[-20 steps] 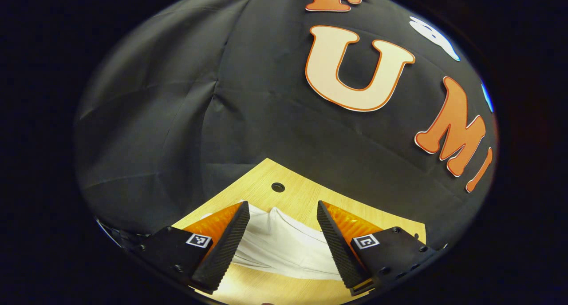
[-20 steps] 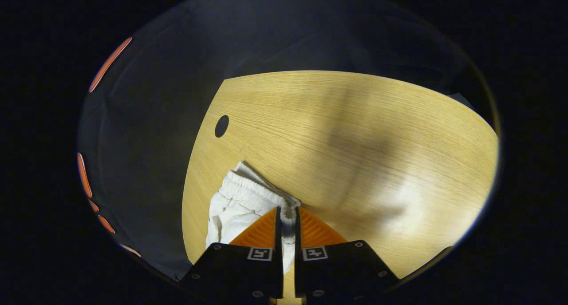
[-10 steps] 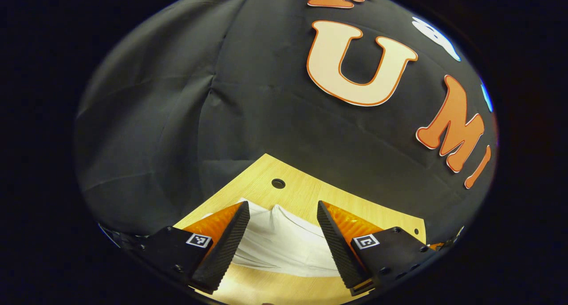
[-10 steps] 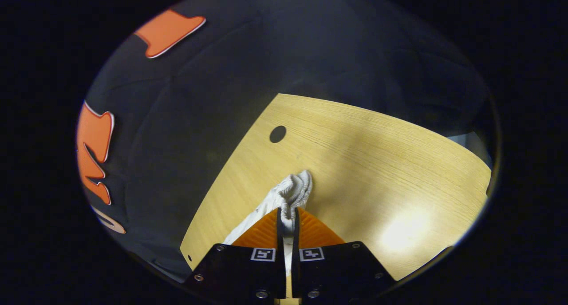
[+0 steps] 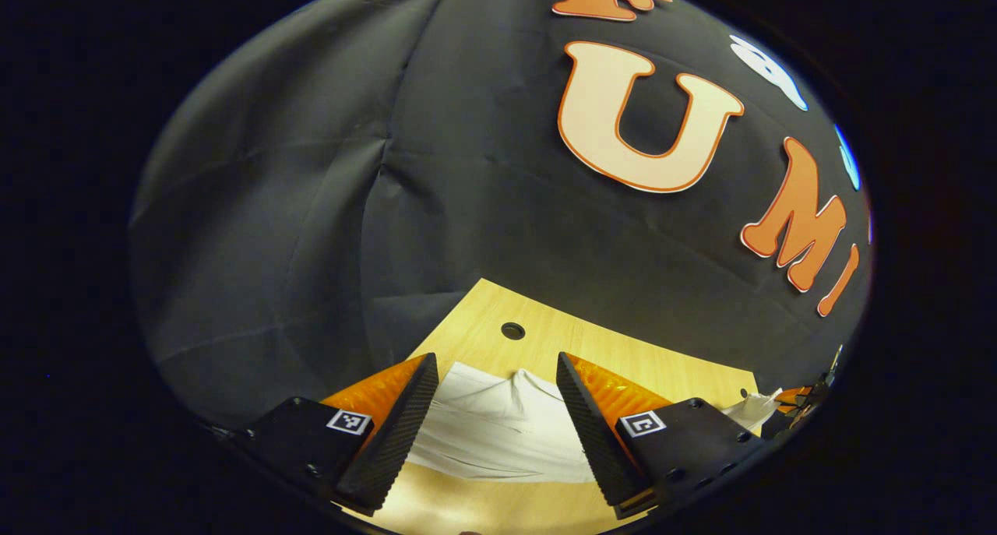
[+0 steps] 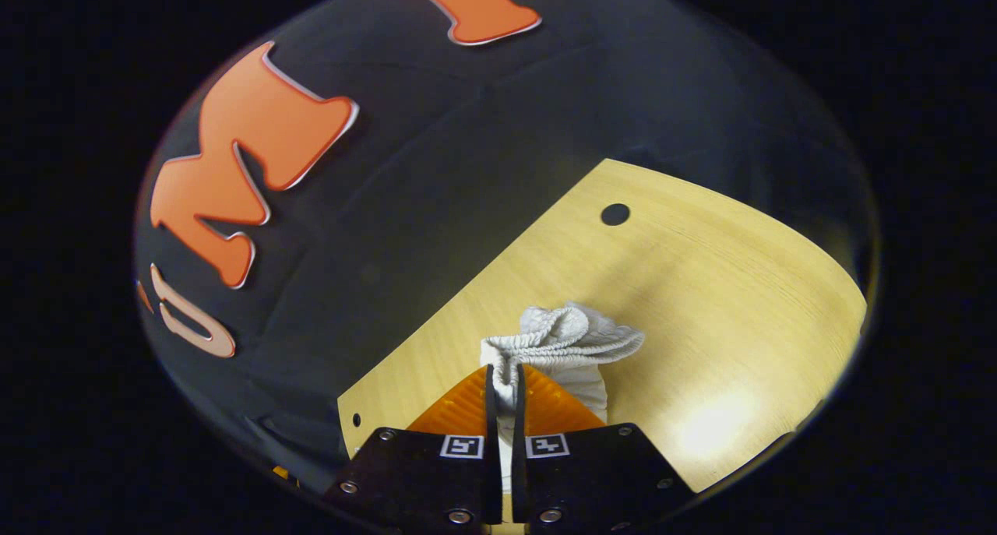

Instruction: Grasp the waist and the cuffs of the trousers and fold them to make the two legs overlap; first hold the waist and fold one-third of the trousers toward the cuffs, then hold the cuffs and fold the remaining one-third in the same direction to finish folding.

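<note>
Fingers of the right gripper (image 6: 504,379) are seen pressed together on the gathered elastic waist (image 6: 557,336) of the white trousers (image 6: 576,379), and a bunched fold of waistband is squeezed up just beyond the tips, spilling to one side of them. Past that bunch, bare wooden table (image 6: 701,286) is seen, with a round hole (image 6: 615,214) well beyond the fingers and the black cloth wall behind it. In the left gripper view, the fingers of the left gripper (image 5: 498,399) are held wide apart with nothing clamped; white cloth of the trousers (image 5: 498,434) is spread flat on the table (image 5: 623,356) between and just beyond them, a raised crease running toward the space between the tips. Whether that cloth is touched by either finger cannot be told. Off to the outer side of the left gripper's one finger, near the edge of the view, a further tip of white cloth is seen beside what is judged to be the other gripper. From this, the task is judged to be at its first stage: the waist is taken on one side and lifted, while the cuff end is not yet gripped. The overlapping of the two legs is judged unfinished, since the cloth is still bunched and not laid leg on leg, and both one-third folds are left to be done.
</note>
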Demonstrator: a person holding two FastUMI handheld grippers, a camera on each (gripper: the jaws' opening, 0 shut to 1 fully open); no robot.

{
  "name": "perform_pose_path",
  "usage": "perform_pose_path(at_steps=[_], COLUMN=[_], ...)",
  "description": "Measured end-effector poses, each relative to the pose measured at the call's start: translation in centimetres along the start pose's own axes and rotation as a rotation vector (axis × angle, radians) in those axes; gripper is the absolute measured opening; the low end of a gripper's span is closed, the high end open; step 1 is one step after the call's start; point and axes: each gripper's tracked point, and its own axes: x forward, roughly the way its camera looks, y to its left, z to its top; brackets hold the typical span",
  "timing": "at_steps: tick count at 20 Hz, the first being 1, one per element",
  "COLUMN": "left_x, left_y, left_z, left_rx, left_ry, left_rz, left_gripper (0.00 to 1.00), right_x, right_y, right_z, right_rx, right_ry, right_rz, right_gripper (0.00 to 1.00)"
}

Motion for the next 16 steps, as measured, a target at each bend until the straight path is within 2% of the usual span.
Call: perform_pose_path(at_steps=[6,10,14,16], left_x=[0.1,0.1,-0.2,-0.6], left_y=[4.3,6.5,9.2,10.4], left_z=[0.8,0.5,-0.1,-0.5], left_rx=[-0.002,-0.005,-0.004,-0.013], left_ry=[0.003,0.017,0.028,0.037], left_rz=[-0.014,-0.018,-0.015,-0.010], left_gripper=[1.00,1.00,1.00,1.00], right_x=[0.0,1.2,2.3,2.6], right_y=[8.8,12.6,14.9,14.6], right_z=[-6.0,-11.2,-15.9,-16.8], right_rx=[-0.110,-0.191,-0.227,-0.253], right_ry=[0.053,0.096,0.167,0.195], right_rz=[0.065,0.070,0.104,0.108], right_gripper=[0.05,0.05,0.05,0.05])
